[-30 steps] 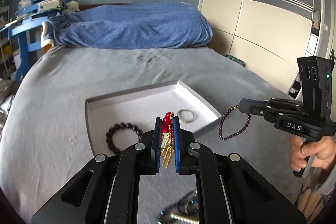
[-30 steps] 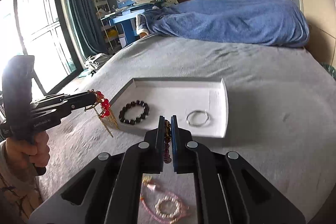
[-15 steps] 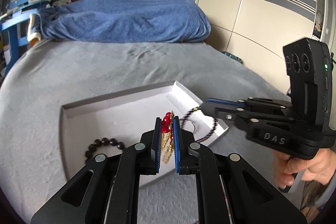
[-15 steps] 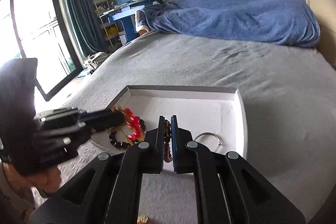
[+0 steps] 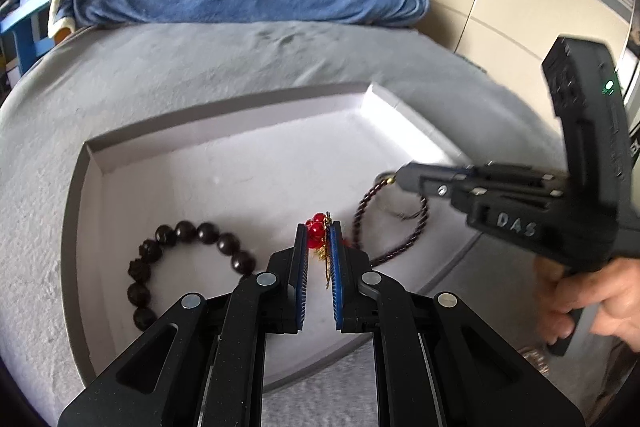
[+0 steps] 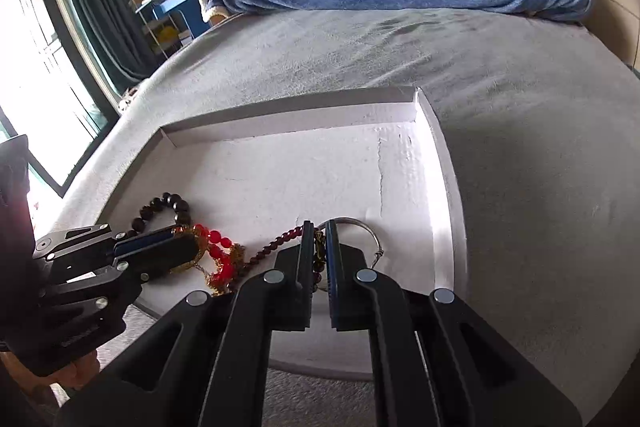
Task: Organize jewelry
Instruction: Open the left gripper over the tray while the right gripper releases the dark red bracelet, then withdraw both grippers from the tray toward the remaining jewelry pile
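- Left wrist view: the left gripper (image 5: pixel 319 247) is nearly closed, its blue pads pinching a red bead and gold chain piece (image 5: pixel 317 227) that hangs low over the floor of the white tray (image 5: pixel 240 167).
- A dark wooden bead bracelet (image 5: pixel 176 267) already lies in the tray, just left of the gripper.
- The right gripper (image 5: pixel 394 179), held by a hand (image 5: pixel 592 307) at the right edge, has its tip clamped on a thin string of small dark red beads (image 5: pixel 384 227) that droops in a loop onto the tray.
- The tray rests on a grey bedspread (image 5: pixel 160 75).
- Right wrist view: the right gripper (image 6: pixel 319 239) is shut tight on the dark red bead string (image 6: pixel 276 241), which trails left across the tray floor.
- A silver ring bangle (image 6: pixel 360 227) lies in the tray just behind the fingertips.
- The left gripper (image 6: pixel 192 247) comes in from the left, with the red and gold piece (image 6: pixel 218 251) bunched at its tip, touching or nearly touching the tray.
- Handling judgement: both pieces look light, limp and prone to tangle, and the fine gold chain seems delicate. A pinch on the beads or clasp suits better than one on the chain, and each piece probably wants its own bare patch of tray.
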The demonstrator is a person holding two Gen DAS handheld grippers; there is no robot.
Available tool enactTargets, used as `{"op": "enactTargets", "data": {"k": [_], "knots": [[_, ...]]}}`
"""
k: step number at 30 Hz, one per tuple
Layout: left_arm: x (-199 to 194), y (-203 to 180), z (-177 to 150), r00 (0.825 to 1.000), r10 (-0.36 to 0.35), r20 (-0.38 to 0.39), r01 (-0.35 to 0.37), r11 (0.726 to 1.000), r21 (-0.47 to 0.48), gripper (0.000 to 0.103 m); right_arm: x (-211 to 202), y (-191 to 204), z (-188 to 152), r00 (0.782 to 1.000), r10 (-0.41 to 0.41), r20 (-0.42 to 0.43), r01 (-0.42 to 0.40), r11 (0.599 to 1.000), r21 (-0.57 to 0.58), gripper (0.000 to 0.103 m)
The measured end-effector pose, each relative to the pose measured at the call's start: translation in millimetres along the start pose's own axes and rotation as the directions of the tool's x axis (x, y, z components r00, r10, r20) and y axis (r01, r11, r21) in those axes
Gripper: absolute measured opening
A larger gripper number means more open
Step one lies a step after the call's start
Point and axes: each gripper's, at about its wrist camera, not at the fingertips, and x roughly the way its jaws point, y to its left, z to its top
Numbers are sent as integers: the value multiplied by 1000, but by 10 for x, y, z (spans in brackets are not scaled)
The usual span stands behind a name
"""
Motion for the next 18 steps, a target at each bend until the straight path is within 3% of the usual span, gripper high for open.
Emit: {"op": "enactTargets", "data": {"k": [6,8,9,10,12,17,18], "knots": [[47,7,-36,998,47,-32,-46,999,25,16,-14,76,-32,999,-45,8,45,997,-58,6],[15,-12,-46,997,71,-16,-71,997,37,37,-27,80,-40,999,-47,10,48,997,-64,9],[-8,-22,-48,997,74,-6,-74,996,41,42,-40,81,-48,999,-49,13,50,997,-66,15],[-24,-24,-42,997,73,3,-73,996,41,54,-58,76,-53,998,-51,19,53,997,-64,19],[-71,-32,-35,997,72,21,-73,997,38,64,-99,71,-51,998,-47,34,49,997,-54,31],[-226,-52,-43,995,78,60,-80,996,38,67,-252,121,-49,996,-44,80,48,997,-54,50],[-275,-57,-47,994,82,72,-85,996,35,75,-294,129,-62,995,-42,89,46,997,-54,53]]}}
